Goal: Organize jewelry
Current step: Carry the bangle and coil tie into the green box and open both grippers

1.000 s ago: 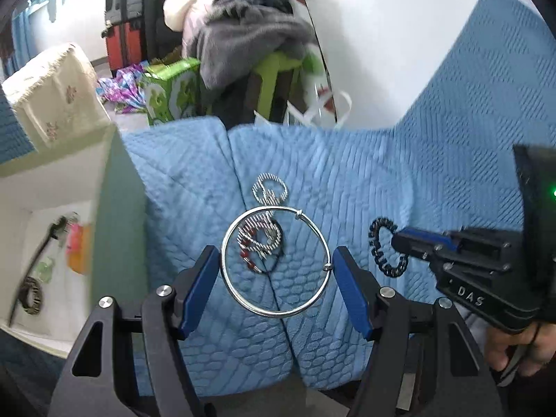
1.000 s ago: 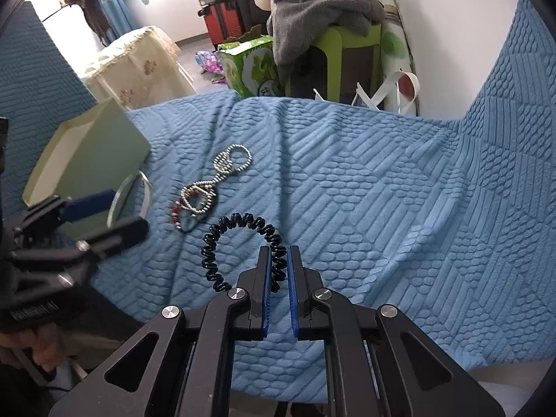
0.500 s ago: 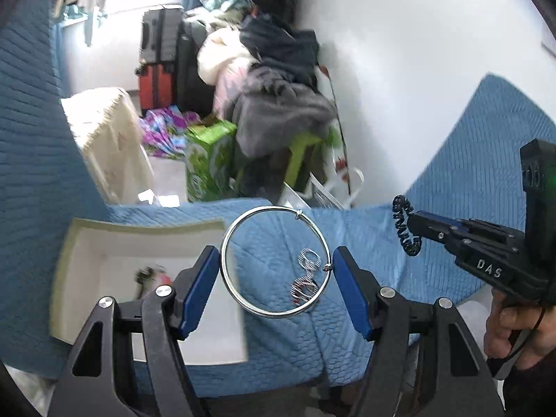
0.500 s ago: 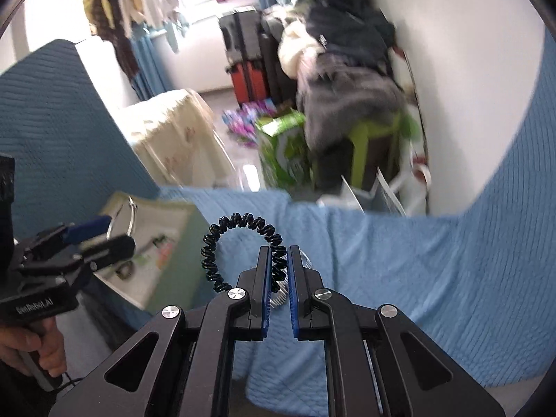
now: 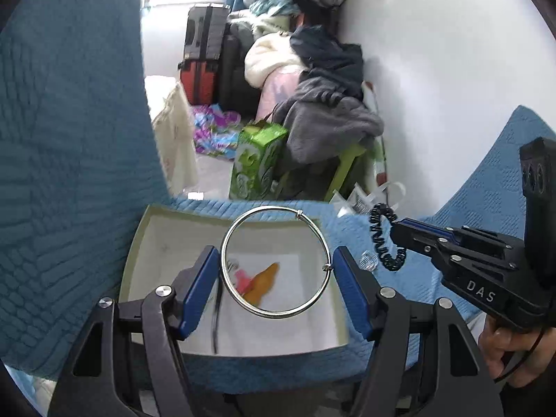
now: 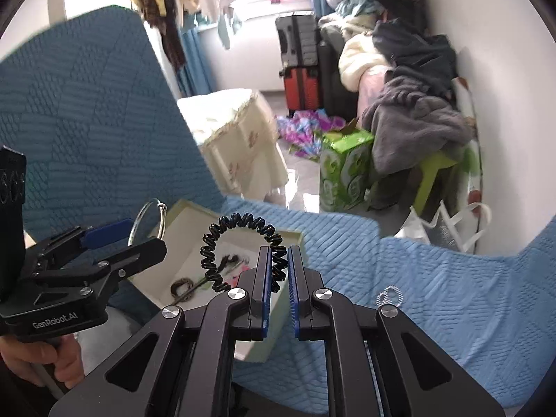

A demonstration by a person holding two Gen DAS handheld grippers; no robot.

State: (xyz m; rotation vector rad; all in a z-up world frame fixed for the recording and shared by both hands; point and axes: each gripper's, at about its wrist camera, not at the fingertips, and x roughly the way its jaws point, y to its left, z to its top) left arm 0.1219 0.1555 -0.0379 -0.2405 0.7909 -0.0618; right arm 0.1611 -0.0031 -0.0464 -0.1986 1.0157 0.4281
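My left gripper point(image 5: 276, 266) is shut on a large silver bangle point(image 5: 305, 307), held across its width above a pale open box point(image 5: 139, 243). The box holds an orange piece point(image 5: 264, 283), a pink piece and a dark strand. My right gripper point(image 6: 279, 264) is shut on a black coiled bracelet point(image 6: 231, 224), which hangs just above the box's right side point(image 6: 278, 326). The right gripper point(image 5: 396, 232) with the coil also shows in the left wrist view. A silver chain piece point(image 6: 389, 295) lies on the blue quilt point(image 6: 434, 285).
Behind the quilted surface are a green carton point(image 6: 342, 170), a pile of clothes on a green stool point(image 6: 413, 128), suitcases point(image 6: 299, 69) and a cream-covered table point(image 6: 239, 132). A dark blue quilted cushion point(image 5: 69, 173) rises on the left.
Both grippers have swung left from the jewelry on the quilt and now hang over the box, each still holding its piece. The box fills more of both views.
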